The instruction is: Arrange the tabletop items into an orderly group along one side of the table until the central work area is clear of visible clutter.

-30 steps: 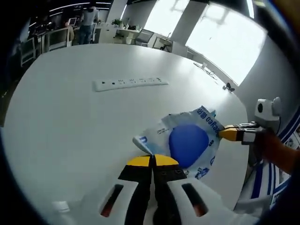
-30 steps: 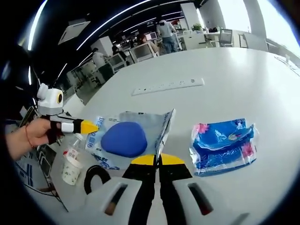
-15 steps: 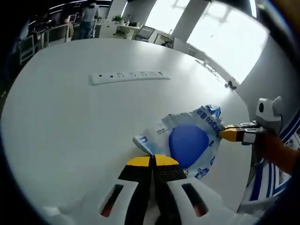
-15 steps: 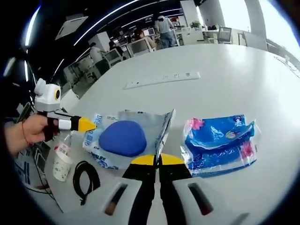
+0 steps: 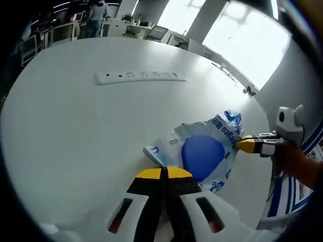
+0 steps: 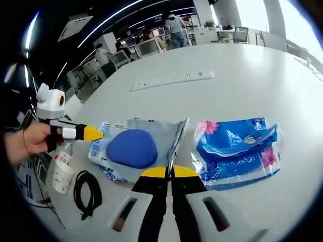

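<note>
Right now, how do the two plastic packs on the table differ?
The pale pack is whitish with one big blue oval; the blue pack is blue all over with pink flowers. The left gripper and right gripper pinch opposite ends of the pale pack; the blue pack lies loose beside it. Both are crinkly plastic, flat on the white table.

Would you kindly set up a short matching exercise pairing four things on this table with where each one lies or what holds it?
Things:
1. white packet with blue disc
2. blue flowered pack
3. power strip
4. black cable

Places:
A. coiled by the small bottle
B. far across the table
C. pinched by both tongs
D. right of the packet, untouched

Pairs: 1-C, 2-D, 3-B, 4-A
</note>
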